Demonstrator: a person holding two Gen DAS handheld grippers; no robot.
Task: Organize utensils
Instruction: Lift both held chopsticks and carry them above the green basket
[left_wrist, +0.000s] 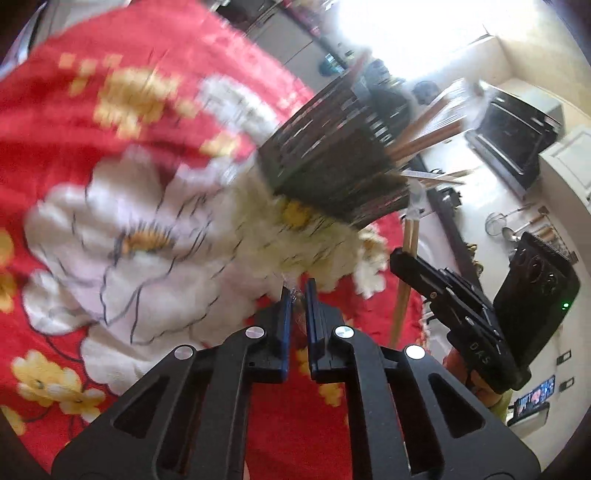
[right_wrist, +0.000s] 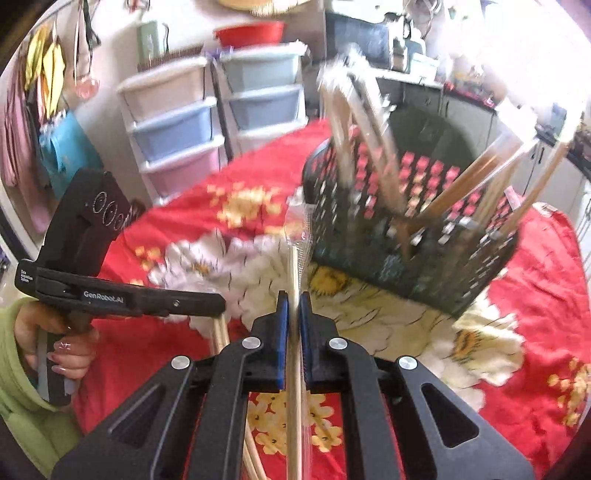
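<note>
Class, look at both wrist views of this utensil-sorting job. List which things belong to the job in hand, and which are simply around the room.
Part of the job:
- wrapped chopsticks pinched in the right gripper
- left gripper, shut on a bit of clear wrapper
- black basket already holding chopsticks

Just lying about:
- plastic drawers
- red basin
- oven
- floral tablecloth

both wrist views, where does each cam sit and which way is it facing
Left wrist: on the left gripper, looking down over the red floral cloth at the dark basket; right gripper shows at right.
Right wrist: on the right gripper, shut on wrapped chopsticks, facing the basket; left gripper, hand and green sleeve show.
Shared: cloth, basket.
</note>
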